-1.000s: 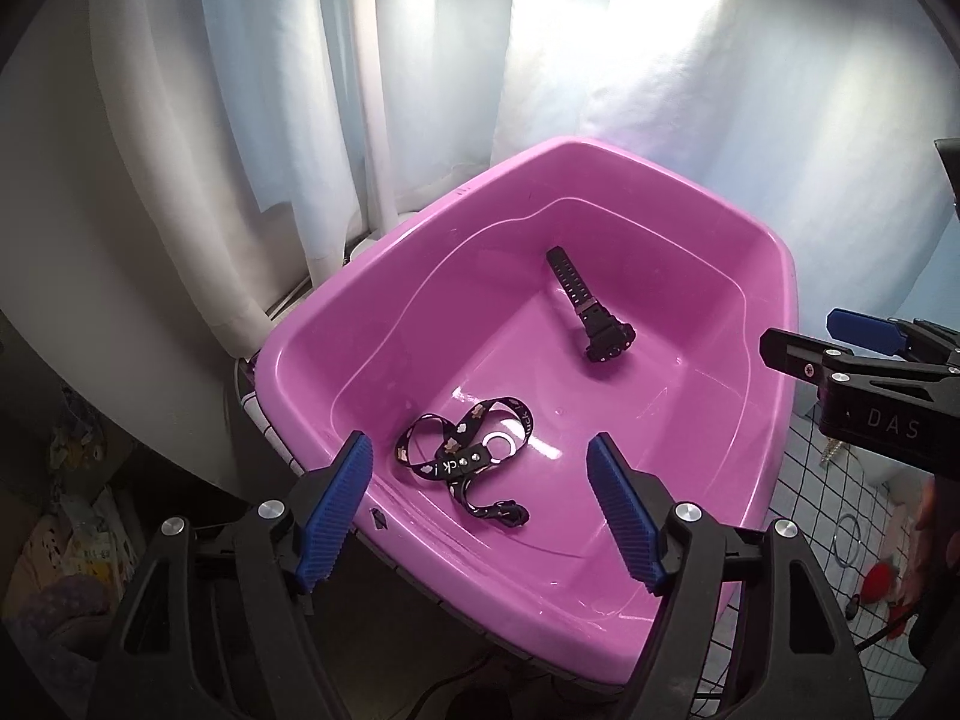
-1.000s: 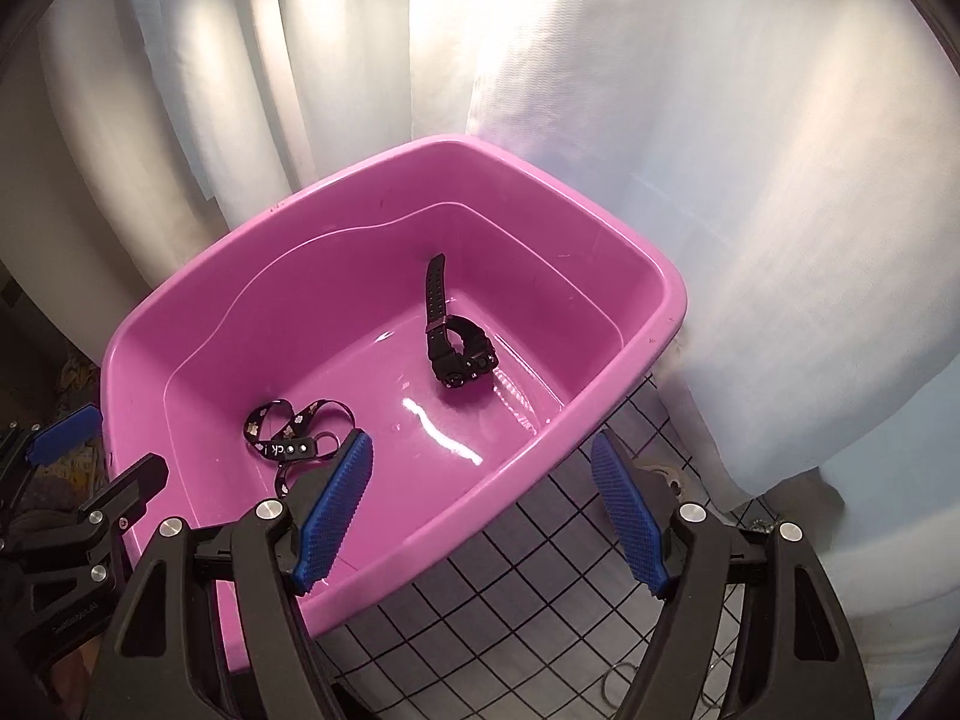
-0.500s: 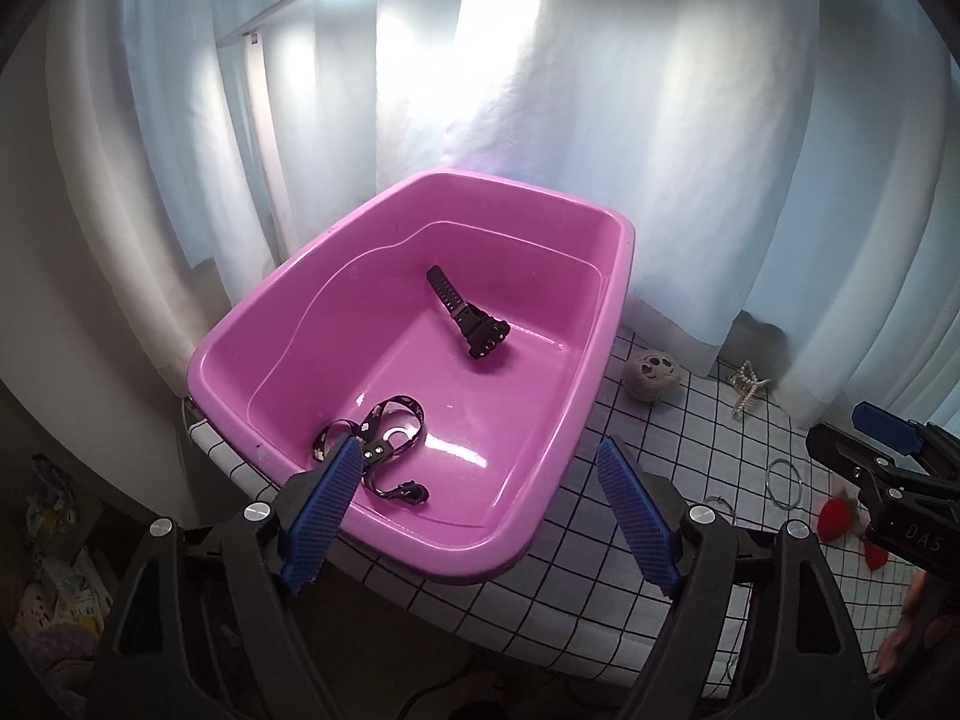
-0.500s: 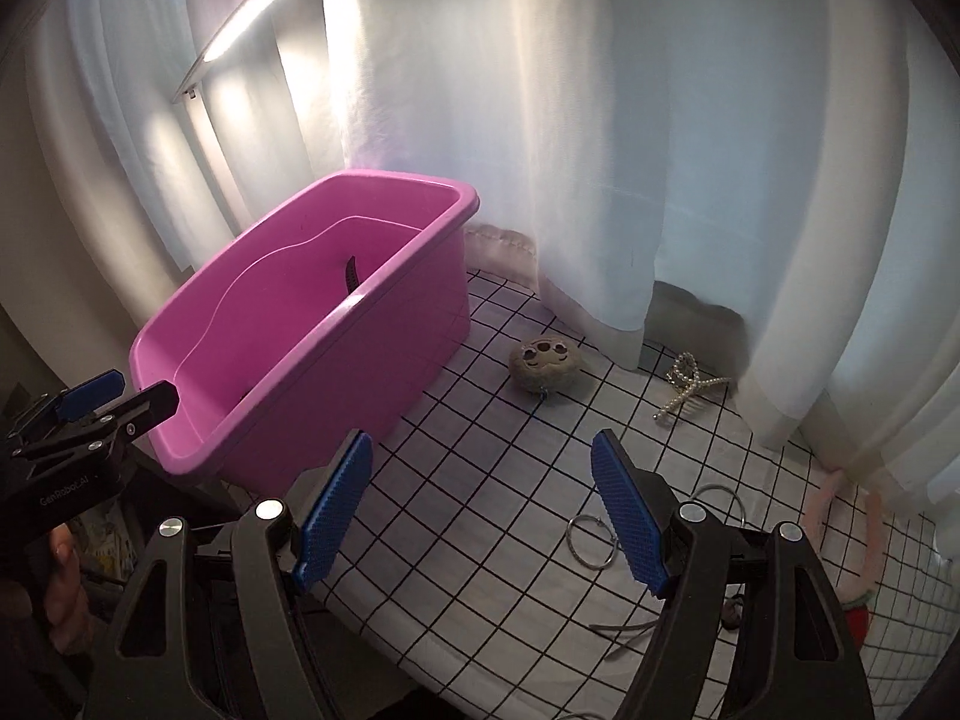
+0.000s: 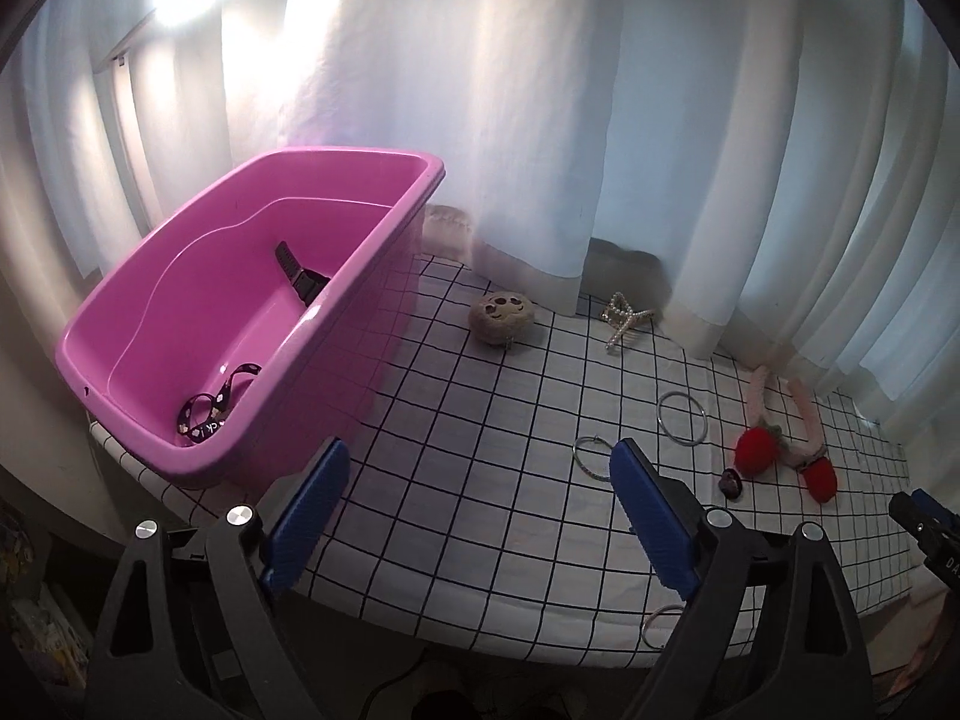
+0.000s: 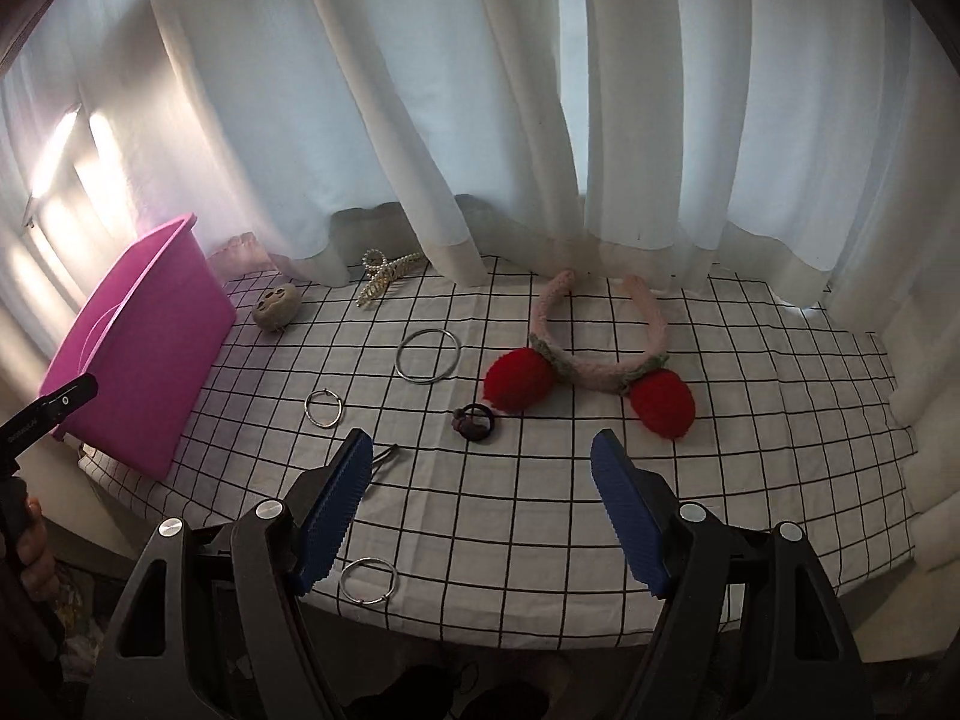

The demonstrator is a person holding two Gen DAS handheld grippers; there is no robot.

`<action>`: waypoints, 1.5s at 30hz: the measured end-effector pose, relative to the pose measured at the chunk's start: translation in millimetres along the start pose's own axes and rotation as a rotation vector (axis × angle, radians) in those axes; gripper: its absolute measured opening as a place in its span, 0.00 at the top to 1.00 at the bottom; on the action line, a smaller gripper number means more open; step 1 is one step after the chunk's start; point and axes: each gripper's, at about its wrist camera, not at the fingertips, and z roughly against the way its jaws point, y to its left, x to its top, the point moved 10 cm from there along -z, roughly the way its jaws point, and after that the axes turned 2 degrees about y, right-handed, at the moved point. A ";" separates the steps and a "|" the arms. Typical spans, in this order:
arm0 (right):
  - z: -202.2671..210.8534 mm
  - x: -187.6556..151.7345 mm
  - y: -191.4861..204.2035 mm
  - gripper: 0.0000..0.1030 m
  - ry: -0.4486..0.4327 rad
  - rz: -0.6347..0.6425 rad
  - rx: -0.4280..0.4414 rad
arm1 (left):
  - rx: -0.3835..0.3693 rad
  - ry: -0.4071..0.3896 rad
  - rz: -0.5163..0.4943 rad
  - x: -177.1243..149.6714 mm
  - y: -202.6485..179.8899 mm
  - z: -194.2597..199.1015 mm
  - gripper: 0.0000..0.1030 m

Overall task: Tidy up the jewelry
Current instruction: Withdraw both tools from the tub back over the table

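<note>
Both claws, left gripper (image 5: pixel 477 513) and right gripper (image 6: pixel 480 504), agape, empty; watch (image 5: pixel 300 277) half-hidden behind tub (image 5: pixel 336 312) rim.

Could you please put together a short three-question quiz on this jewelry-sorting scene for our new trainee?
1. True or false: the black watch lies inside the pink tub.
2. Which gripper holds an item: left gripper, right gripper, or neither?
3. What sits nearest the red pom-poms of the headband: A) pearl hair claw B) dark hair tie?

Key: 1 true; 2 neither, both open and empty; 3 B.
</note>
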 end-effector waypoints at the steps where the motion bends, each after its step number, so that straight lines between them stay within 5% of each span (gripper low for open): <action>1: 2.4 -4.0 -12.2 0.30 -0.006 -0.019 -0.014 | -0.004 0.007 -0.007 -4.0 -7.0 -4.3 0.15; 9: 2.2 -21.2 -69.3 0.30 -0.028 -0.097 -0.058 | -0.017 0.056 -0.029 -34.3 -44.2 -35.6 0.14; 22: -32.4 -39.6 -103.5 0.30 0.036 -0.027 -0.076 | -0.023 0.144 -0.019 -104.8 -77.4 -56.1 0.14; 26: -46.9 -32.8 -110.1 0.30 0.028 0.022 -0.022 | 0.037 0.147 0.013 -124.0 -85.2 -58.6 0.14; 34: -81.3 -9.2 -113.8 0.30 0.038 0.266 0.126 | 0.189 0.109 0.237 -164.9 -98.2 -36.0 0.14; 45: -119.5 19.0 -105.0 0.30 0.021 0.404 0.211 | 0.242 0.105 0.265 -196.5 -129.2 -53.3 0.14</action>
